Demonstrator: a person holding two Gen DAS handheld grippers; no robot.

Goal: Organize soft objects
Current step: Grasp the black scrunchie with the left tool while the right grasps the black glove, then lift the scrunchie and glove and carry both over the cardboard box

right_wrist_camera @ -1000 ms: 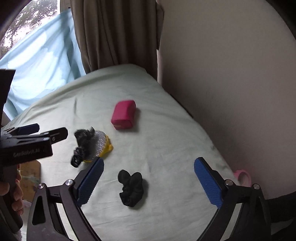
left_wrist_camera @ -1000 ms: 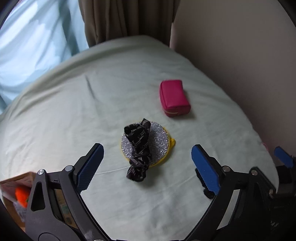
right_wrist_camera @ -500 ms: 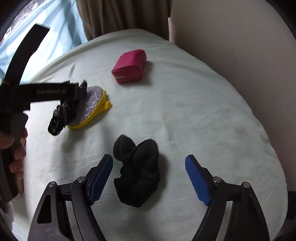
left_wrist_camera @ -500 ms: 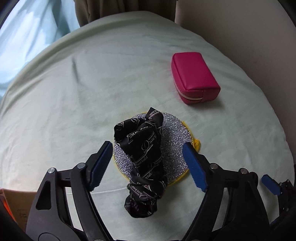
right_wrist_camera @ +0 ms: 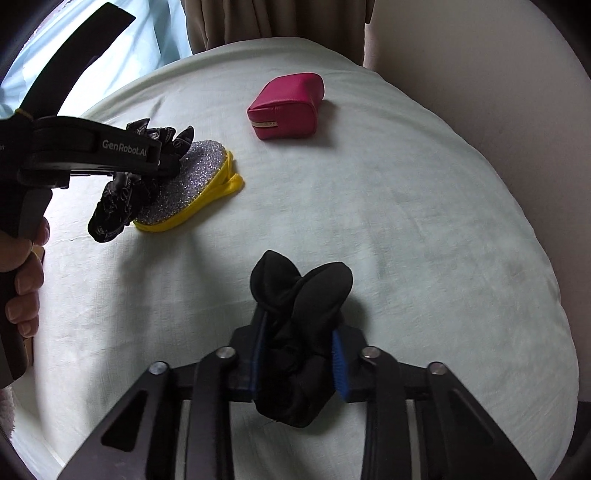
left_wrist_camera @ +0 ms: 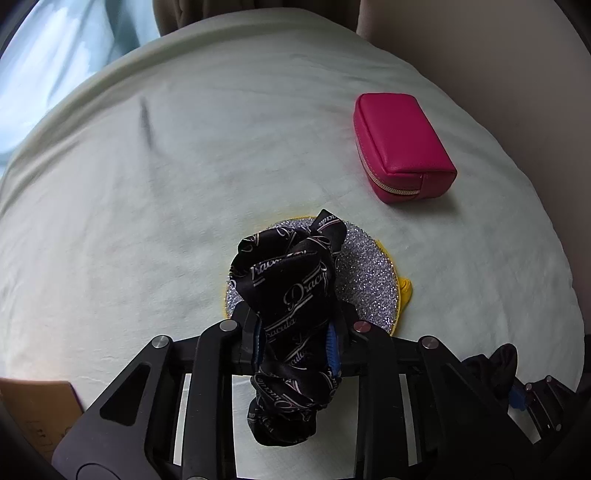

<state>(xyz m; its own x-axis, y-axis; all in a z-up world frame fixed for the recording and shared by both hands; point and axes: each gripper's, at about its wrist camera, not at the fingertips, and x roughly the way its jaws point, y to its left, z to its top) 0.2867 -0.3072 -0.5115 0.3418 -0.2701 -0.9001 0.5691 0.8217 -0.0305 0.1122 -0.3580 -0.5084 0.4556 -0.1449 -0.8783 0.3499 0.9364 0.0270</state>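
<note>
My left gripper (left_wrist_camera: 295, 343) is shut on a black scrunchie with white lettering (left_wrist_camera: 291, 295); it lies partly over a round silver glitter pad with a yellow rim (left_wrist_camera: 369, 280). In the right wrist view the left gripper (right_wrist_camera: 162, 162) grips that scrunchie (right_wrist_camera: 114, 210) over the pad (right_wrist_camera: 192, 181). My right gripper (right_wrist_camera: 299, 362) is shut on a plain black scrunchie (right_wrist_camera: 299, 295) on the pale green bed (right_wrist_camera: 424, 221). A pink zip pouch (left_wrist_camera: 399, 144) lies beyond, also seen in the right wrist view (right_wrist_camera: 288, 105).
A beige wall (right_wrist_camera: 480, 74) runs along the bed's right side. Brown curtains (right_wrist_camera: 266, 22) and a light blue sheer (left_wrist_camera: 55, 55) hang at the far end. A cardboard box (left_wrist_camera: 33, 410) sits at the lower left beside the bed.
Both grippers moved down and forward and closed: the left onto the lettered scrunchie, the right onto the plain black scrunchie. Both were open before.
</note>
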